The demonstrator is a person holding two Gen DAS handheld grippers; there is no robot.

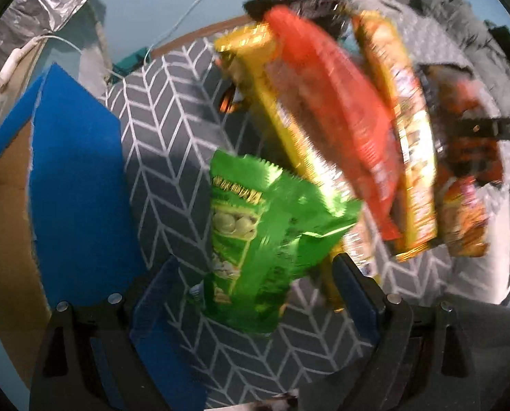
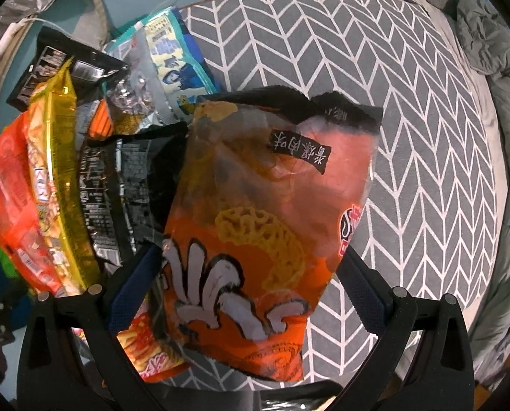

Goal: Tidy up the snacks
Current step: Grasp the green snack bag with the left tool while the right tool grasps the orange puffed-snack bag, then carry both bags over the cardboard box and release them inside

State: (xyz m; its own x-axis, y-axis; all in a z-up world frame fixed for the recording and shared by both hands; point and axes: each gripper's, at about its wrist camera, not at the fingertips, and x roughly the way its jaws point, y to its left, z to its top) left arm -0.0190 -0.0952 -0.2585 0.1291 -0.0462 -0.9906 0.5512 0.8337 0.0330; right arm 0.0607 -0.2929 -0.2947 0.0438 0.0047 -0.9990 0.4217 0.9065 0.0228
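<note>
In the left wrist view my left gripper (image 1: pixel 255 274) stands wide open around a green snack bag (image 1: pixel 255 239) that lies between its fingers on the grey chevron cloth (image 1: pixel 172 130). Beside it lie a yellow bag (image 1: pixel 265 78), a red bag (image 1: pixel 334 113) and an orange-yellow bag (image 1: pixel 405 137). In the right wrist view my right gripper (image 2: pixel 248 263) is open around a large orange bag (image 2: pixel 265 212) that lies between its fingers. Black (image 2: pixel 118 185), yellow (image 2: pixel 59 157) and red (image 2: pixel 8 185) bags lie to its left.
A blue box (image 1: pixel 73 178) stands at the left of the cloth, with cardboard beside it. A blue-and-white packet (image 2: pixel 176 54) lies behind the pile. Grey bedding (image 2: pixel 495 68) rims the cloth (image 2: pixel 409 120) on the right. White cables hang at the far wall.
</note>
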